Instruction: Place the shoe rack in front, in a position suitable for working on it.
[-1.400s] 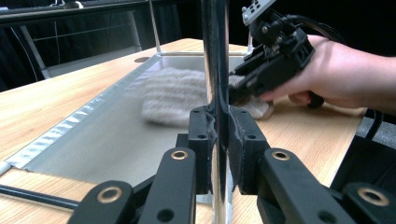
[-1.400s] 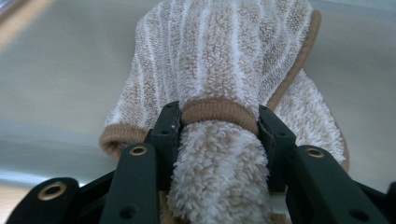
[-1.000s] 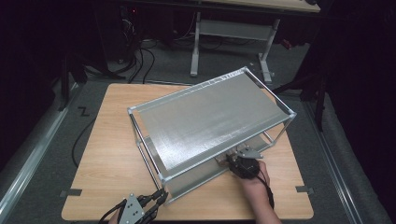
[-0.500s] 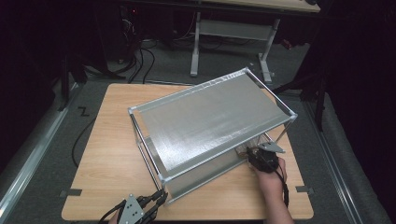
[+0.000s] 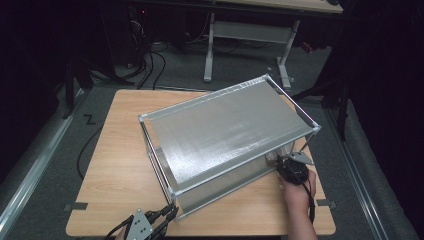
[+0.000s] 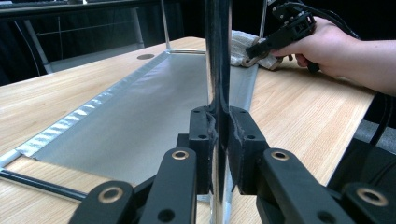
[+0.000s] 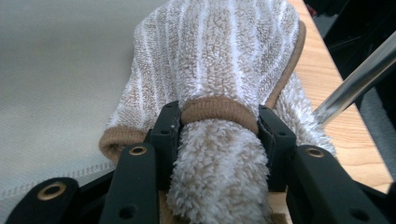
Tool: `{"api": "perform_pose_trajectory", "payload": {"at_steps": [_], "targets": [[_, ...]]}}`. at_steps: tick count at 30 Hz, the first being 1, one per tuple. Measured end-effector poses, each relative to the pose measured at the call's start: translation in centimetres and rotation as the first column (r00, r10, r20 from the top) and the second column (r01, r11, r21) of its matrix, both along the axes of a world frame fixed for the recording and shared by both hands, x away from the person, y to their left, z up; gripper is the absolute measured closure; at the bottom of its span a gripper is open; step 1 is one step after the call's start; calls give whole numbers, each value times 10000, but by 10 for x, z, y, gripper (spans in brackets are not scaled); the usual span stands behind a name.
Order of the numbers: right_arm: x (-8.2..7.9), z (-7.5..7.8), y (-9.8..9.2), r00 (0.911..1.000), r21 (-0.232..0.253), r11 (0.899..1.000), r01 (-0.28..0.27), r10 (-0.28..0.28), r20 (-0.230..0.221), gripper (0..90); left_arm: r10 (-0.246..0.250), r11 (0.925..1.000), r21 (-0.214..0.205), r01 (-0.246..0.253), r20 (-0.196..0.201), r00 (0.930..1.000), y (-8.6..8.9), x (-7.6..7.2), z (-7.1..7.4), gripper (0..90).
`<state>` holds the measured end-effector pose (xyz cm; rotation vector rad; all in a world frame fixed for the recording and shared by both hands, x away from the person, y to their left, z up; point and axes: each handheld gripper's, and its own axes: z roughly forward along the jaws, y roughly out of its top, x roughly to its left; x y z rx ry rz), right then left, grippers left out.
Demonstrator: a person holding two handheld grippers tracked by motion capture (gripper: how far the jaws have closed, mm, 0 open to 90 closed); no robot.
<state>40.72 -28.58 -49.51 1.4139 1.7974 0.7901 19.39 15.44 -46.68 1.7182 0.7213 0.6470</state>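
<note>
A metal two-shelf rack (image 5: 225, 130) stands askew on the wooden table (image 5: 120, 150). My left gripper (image 5: 170, 212) is at the rack's near corner, shut on its chrome upright post (image 6: 218, 56); the jaws (image 6: 218, 126) clamp the post from both sides. My right gripper (image 5: 274, 161) reaches under the top shelf at the rack's right end. It is shut on a beige, white-striped terry cloth (image 7: 224, 51), which is bunched between the jaws (image 7: 218, 121). The cloth (image 6: 243, 44) lies on the grey lower shelf (image 6: 140, 112), with the right gripper (image 6: 254, 49) behind it.
A slanted chrome post (image 7: 355, 79) of the rack stands just right of the cloth, near the table's right edge. Bare wood lies left of the rack and in front of it. A white desk frame (image 5: 245, 35) and floor cables (image 5: 150, 65) lie beyond the table.
My right gripper has slid to the right along the rack's near side, with the cloth, and is now at the right end. The left gripper has stayed on the post.
</note>
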Motion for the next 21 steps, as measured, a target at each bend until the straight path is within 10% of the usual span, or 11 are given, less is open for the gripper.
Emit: {"api": "perform_pose_trajectory", "payload": {"at_steps": [21], "targets": [[-8,-2,14,9954,462,9948,-913,925,-261,598,-64,9999,-100,63,-56,10000,1,2,-1,803]]}}
